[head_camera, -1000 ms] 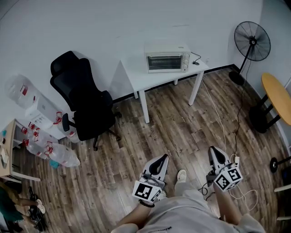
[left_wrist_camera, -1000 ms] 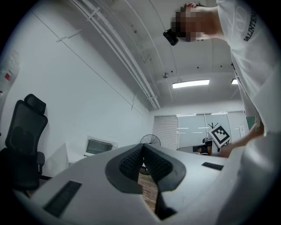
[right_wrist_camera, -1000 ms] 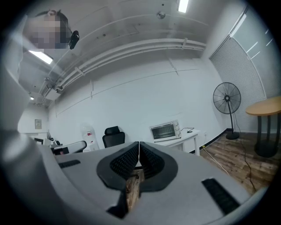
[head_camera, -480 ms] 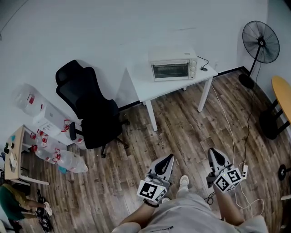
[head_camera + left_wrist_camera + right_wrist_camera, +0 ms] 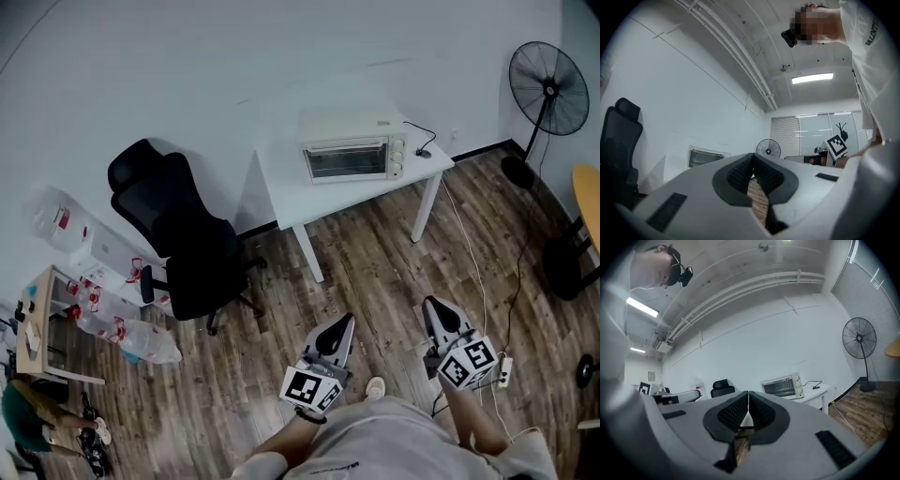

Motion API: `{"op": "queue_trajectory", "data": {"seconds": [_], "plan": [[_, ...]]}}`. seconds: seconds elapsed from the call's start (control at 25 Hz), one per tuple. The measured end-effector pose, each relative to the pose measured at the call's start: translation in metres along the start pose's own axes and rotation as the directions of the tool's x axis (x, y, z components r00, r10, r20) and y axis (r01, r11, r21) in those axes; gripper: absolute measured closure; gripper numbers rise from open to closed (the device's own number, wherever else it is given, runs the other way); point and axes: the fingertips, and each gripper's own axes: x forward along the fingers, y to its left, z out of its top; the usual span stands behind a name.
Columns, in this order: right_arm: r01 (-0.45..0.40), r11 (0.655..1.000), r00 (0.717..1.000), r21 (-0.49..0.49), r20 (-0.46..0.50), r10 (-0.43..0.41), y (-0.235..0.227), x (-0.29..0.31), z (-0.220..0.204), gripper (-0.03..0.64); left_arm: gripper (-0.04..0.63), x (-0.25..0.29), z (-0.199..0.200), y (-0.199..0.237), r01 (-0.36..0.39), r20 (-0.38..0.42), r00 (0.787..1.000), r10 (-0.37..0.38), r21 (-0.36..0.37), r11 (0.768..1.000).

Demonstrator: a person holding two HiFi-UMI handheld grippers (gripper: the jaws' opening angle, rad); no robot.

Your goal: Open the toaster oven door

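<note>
Looks like the approach step — the 1 toaster oven [image 5: 352, 157] sits, door shut, on the 1 white surface [image 5: 309, 199] by the wall, well apart from the left gripper [image 5: 346, 320] and right gripper [image 5: 430, 303]. Those 2 are clenched on nothing, so I'd say next up is getting close and opening 1 for the door.

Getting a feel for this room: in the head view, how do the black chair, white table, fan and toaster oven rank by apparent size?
Black chair and white table: too alike to rank, and the chair is nearer.
Then the fan with its stand.
Toaster oven: smallest.
</note>
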Motion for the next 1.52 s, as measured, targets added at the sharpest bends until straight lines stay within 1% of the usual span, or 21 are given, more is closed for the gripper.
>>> {"op": "queue_trajectory", "data": {"seconds": [0.16,0.28,0.56,0.72,0.88,1.0,1.2,1.36,1.52], "plan": [[-0.027,1.0,1.0,0.001,-0.006,0.027,-0.022,0.018,0.006,0.598,0.589,0.025,-0.007,0.009,-0.025,-0.006,1.0,0.025,-0.008,1.0],[-0.031,1.0,0.999,0.006,-0.018,0.031,-0.035,0.032,0.007,0.598,0.589,0.04,-0.012,0.017,-0.041,-0.018,0.999,0.041,-0.019,0.999],[-0.044,0.999,0.998,-0.002,-0.042,0.044,-0.049,0.075,0.008,0.598,0.589,0.071,-0.016,0.054,-0.055,-0.015,0.998,0.054,-0.046,0.997],[-0.038,0.999,0.998,-0.021,-0.046,0.037,-0.055,0.112,0.01,0.598,0.589,0.095,-0.02,0.085,-0.036,-0.005,0.999,0.035,-0.062,0.997],[-0.02,0.999,0.999,-0.031,-0.036,0.019,-0.063,0.162,0.019,0.598,0.589,0.125,-0.019,0.128,-0.012,0.004,1.0,0.012,-0.072,0.997],[0.003,1.0,1.0,-0.026,-0.022,-0.004,-0.069,0.202,0.029,0.598,0.589,0.149,-0.017,0.16,0.025,0.008,1.0,-0.024,-0.08,0.996],[0.033,0.998,0.999,-0.05,-0.009,-0.033,-0.075,0.259,0.037,0.598,0.589,0.185,-0.022,0.204,0.076,-0.011,0.997,-0.077,-0.114,0.991],[0.055,0.996,0.998,-0.066,-0.009,-0.056,-0.081,0.293,0.036,0.598,0.588,0.208,-0.029,0.23,0.099,-0.012,0.995,-0.102,-0.16,0.982],[0.07,0.994,0.997,-0.087,-0.02,-0.072,-0.092,0.322,0.04,0.598,0.589,0.234,-0.043,0.25,0.092,-0.023,0.995,-0.101,-0.237,0.967]]}}
